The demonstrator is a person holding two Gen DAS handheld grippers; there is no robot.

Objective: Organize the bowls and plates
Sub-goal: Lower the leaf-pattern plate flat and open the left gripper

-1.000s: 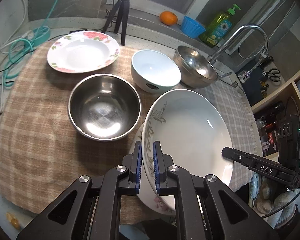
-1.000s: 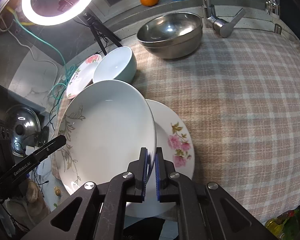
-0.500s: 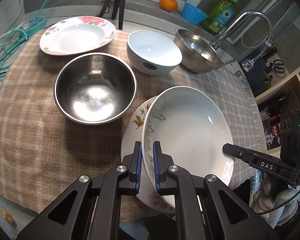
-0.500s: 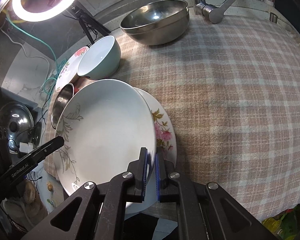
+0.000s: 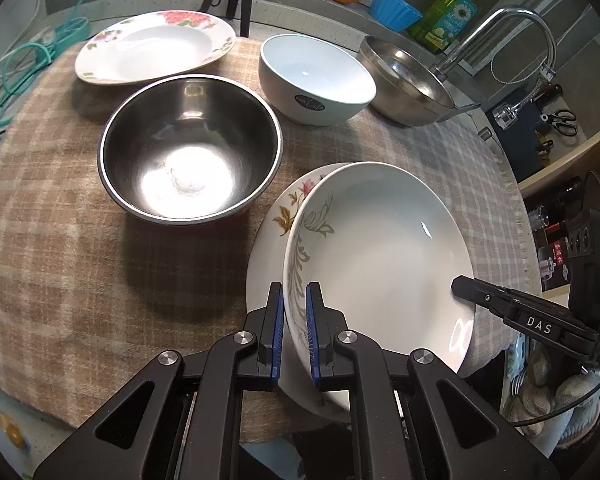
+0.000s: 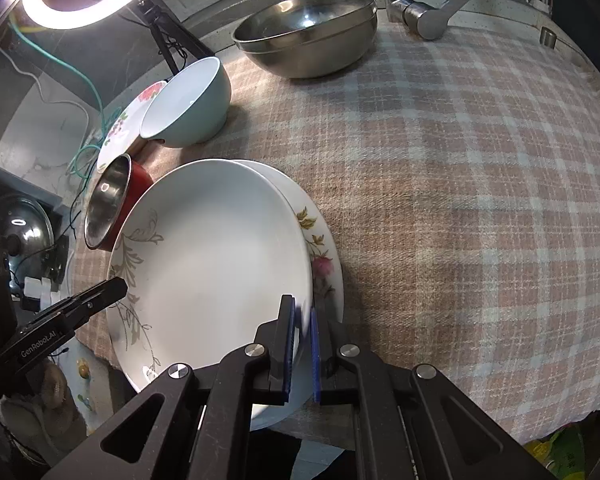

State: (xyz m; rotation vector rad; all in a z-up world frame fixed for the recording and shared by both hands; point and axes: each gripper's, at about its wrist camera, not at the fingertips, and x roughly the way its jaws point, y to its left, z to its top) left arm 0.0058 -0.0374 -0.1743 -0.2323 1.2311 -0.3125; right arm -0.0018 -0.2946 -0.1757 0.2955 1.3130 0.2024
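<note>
Change since a second ago: leaf-patterned plate (image 5: 380, 256) lower over the flowered plate (image 5: 272, 240), both grippers lower with it; gap between the two plates nearly gone.
Left gripper (image 5: 295, 328): clenched on the leaf-patterned plate's rim, blue pads on either side of the leaf-printed edge.
Right gripper (image 6: 303, 344): clenched on the opposite rim of the same plate; side arm seen from the left wrist view reads "DAS".
Writing on left gripper's arm, seen from the right wrist view: "GenRobot.AI".
Leaf-patterned plate: round, hollow facing up, slightly tilted; sits over the flowered plate at the near edge of the checked cloth (image 6: 460, 200), partly overhanging that edge; contact with the lower plate not clear.
Flowered plate: flat on the cloth, left rim with pink bloom showing beyond the upper plate.
Steel bowl (image 5: 190, 148): upright, mid-cloth, just left of the stacked plates.
White bowl (image 5: 316, 80): upright behind, dark oval label on its side, lettering too small to read.
Second steel bowl (image 6: 308, 32): far edge, beside the tap (image 5: 500, 36).
Rose-rimmed plate (image 5: 156, 48): far left corner of the cloth.
Green soap bottle (image 5: 448, 12): daisy label, text unreadable.
</note>
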